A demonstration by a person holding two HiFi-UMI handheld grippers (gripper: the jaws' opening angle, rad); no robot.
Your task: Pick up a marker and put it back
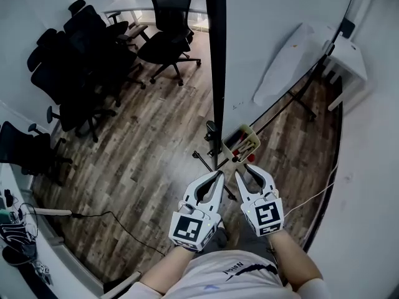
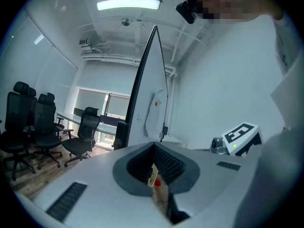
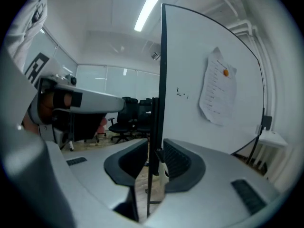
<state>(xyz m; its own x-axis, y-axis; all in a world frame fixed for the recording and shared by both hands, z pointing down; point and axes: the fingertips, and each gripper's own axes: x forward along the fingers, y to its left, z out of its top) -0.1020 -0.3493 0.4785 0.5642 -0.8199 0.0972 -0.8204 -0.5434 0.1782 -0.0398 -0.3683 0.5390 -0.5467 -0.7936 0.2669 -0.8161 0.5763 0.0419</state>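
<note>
A pale marker tray point(image 1: 247, 143) hangs low on the whiteboard point(image 1: 274, 36), with red markers point(image 1: 232, 142) lying in it. Both grippers hover side by side just short of the tray, pointing at it. My left gripper point(image 1: 219, 175) has its tips together and nothing between them; in the left gripper view point(image 2: 154, 147) the tray and a red marker end point(image 2: 156, 179) show through the gap behind the tips. My right gripper point(image 1: 244, 169) stands open and empty. In the right gripper view point(image 3: 154, 152) the whiteboard's black edge point(image 3: 158, 103) runs between its jaws.
Several black office chairs point(image 1: 81, 55) crowd the far left by a white desk point(image 1: 134, 6). A black cable point(image 1: 118, 224) trails over the wood floor. The board's stand feet point(image 1: 207, 159) reach out near the grippers. A paper sheet point(image 1: 290, 64) hangs on the board; white furniture point(image 1: 348, 60) is beyond.
</note>
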